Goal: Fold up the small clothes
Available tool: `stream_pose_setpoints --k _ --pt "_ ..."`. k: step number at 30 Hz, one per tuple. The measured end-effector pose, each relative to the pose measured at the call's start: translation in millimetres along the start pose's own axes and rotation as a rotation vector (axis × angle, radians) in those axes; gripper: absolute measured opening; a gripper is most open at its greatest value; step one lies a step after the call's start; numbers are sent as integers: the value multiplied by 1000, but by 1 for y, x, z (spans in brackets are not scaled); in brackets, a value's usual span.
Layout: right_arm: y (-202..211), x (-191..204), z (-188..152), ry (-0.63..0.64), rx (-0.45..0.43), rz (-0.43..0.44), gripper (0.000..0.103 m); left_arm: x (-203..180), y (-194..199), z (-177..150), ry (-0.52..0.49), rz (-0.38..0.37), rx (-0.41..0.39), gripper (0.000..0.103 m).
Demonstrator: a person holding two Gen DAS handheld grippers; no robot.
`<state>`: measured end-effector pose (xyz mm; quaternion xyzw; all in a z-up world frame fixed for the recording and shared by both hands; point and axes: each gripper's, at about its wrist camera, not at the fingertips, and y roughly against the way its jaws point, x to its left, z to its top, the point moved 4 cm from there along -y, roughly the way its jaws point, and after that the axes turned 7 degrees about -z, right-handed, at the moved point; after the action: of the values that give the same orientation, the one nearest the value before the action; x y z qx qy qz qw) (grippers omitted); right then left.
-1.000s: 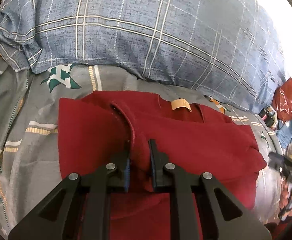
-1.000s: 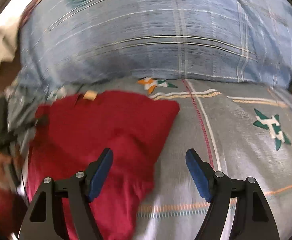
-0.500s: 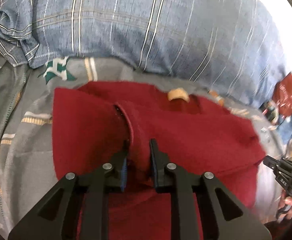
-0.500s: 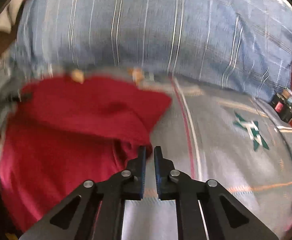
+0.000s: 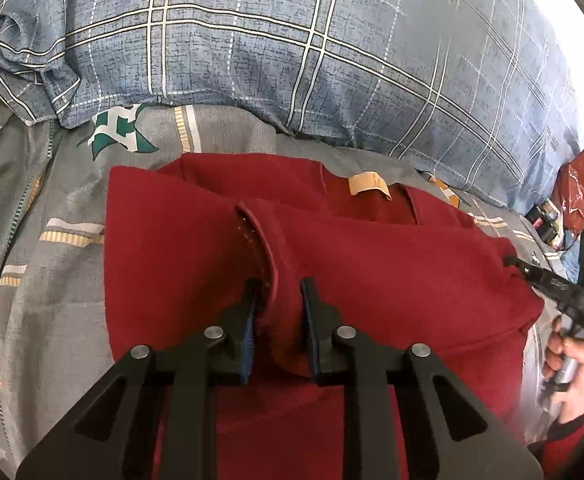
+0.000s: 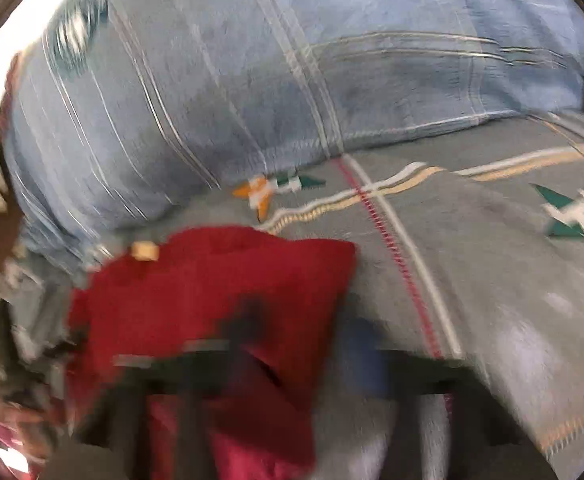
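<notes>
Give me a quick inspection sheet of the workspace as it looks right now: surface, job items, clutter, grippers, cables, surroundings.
Surface: grey patterned bedsheet, lightly wrinkled.
Job's things: red garment lying partly folded, tan neck label facing up.
Clutter: red bag and small items at the far right edge.
Grippers: left gripper shut on a raised fold of the garment; right gripper at the garment's right edge, its own view too blurred to tell open from shut.
Cables: nothing seen.
Surroundings: blue plaid pillow lying behind the garment; bright light at upper right.
</notes>
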<state>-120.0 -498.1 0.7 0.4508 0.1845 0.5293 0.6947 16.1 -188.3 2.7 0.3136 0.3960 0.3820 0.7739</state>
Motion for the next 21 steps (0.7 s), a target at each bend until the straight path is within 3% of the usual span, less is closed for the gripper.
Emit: stream_pose_setpoints --k 4,6,8,9,10,12,13,15,18,21 --pt "5 1 8 107 -119 -212 4 3 0 3 3 10 -1 20" --pt "-2 -13 3 89 -99 -272 1 3 0 3 0 19 -3 21" --pt "0 -28 -3 13 -61 -225 7 2 2 2 1 21 -4 21" --pt "12 -30 -4 -29 -63 -154 7 2 3 2 -1 22 -6 21" --pt "27 -24 -5 -18 -84 -94 8 2 4 2 -3 25 -7 21" --pt "53 -7 -12 60 -125 -66 26 3 3 1 -3 31 -6 25" --pt "61 2 -18 98 -133 -57 31 4 2 0 -1 34 -7 26" --pt "63 17 -39 162 -86 -32 30 5 2 -1 3 40 -15 33" --pt "46 22 -71 273 39 -149 30 6 6 -6 -1 50 -28 47" --pt "51 19 -79 290 8 -177 34 3 13 -13 -18 70 -43 52"
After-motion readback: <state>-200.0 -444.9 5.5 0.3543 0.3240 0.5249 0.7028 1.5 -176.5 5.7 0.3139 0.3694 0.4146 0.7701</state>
